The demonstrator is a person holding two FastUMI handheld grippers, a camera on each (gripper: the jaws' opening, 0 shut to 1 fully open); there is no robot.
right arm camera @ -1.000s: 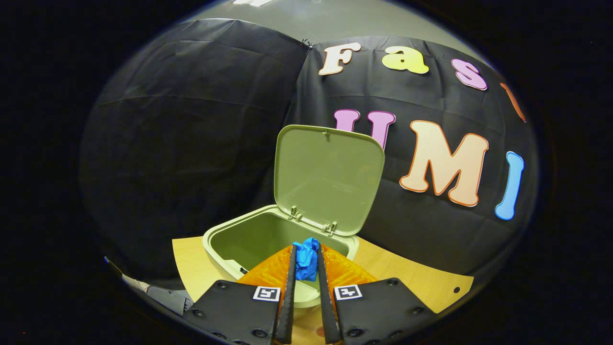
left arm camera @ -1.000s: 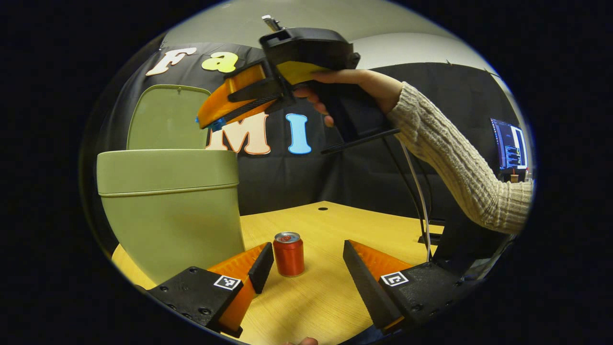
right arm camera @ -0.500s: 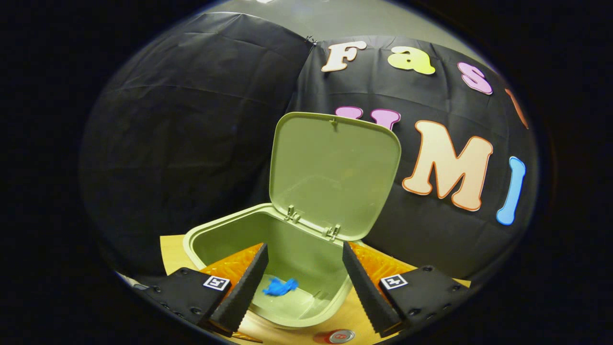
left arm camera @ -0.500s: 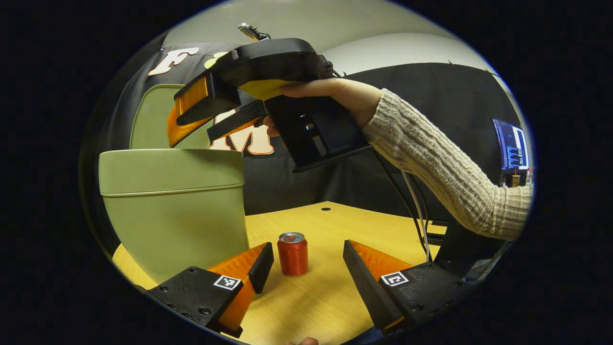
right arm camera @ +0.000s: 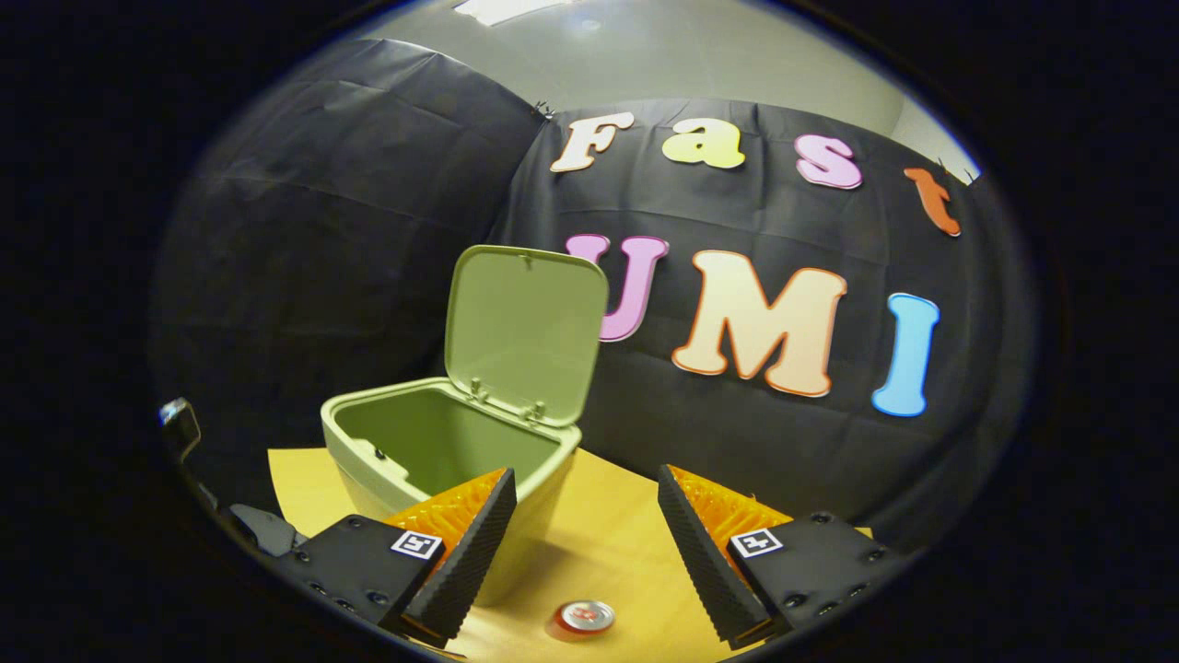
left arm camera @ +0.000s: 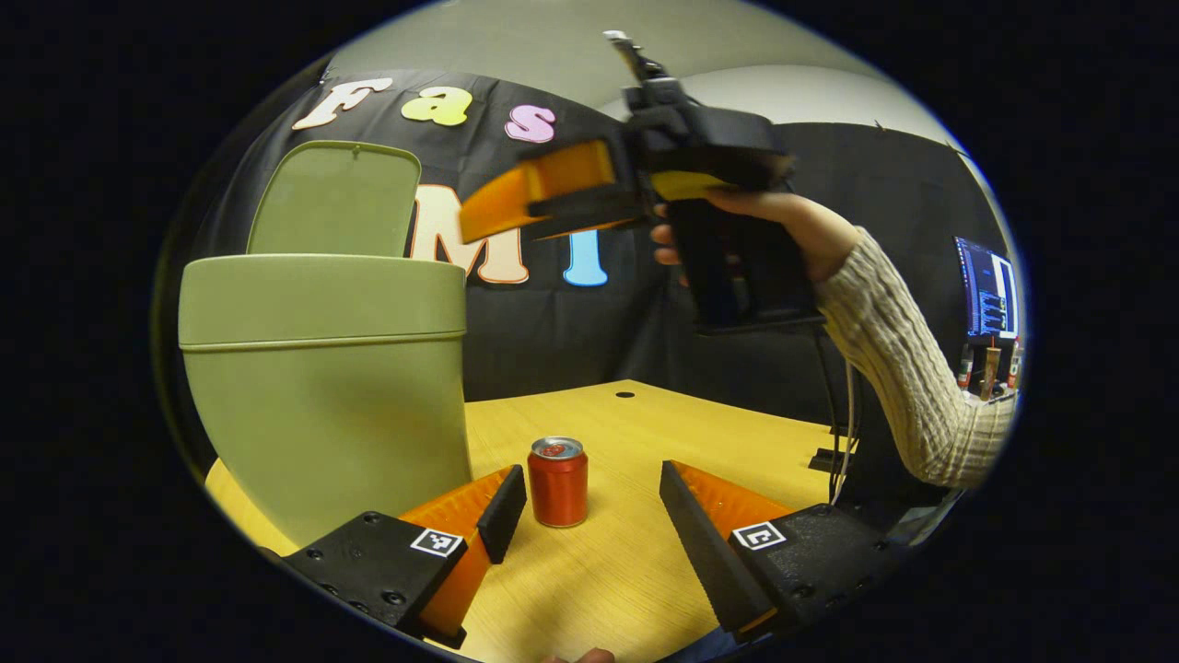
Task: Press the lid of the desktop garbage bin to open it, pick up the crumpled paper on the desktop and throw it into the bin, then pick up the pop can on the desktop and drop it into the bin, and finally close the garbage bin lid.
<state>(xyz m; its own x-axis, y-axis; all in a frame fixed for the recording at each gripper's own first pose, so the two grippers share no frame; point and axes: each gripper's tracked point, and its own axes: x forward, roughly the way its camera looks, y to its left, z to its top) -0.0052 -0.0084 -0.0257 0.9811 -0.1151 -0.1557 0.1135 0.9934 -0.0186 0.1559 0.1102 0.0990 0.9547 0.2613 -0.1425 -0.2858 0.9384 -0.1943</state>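
Red pop can (left arm camera: 557, 482) upright on table (left arm camera: 645, 433); both hand-held grippers (left arm camera: 589, 511) (right arm camera: 582, 543) wide apart, empty.

The left claw (left arm camera: 589, 516) has two wedge-shaped fingers (left arm camera: 502, 502) with ribbed inner faces, each mounted on a black plate studded with screws and carrying a small square black-and-white marker. The right claw (right arm camera: 585, 529) is built the same way, with serrated finger faces and a marker on each plate. Seen from the left gripper view, the right claw's (left arm camera: 516, 198) body is a blocky black housing with a handle, thin cables hanging beneath it. The hand (left arm camera: 792, 226) gripping it emerges from a cream cable-knit sleeve (left arm camera: 907, 368).
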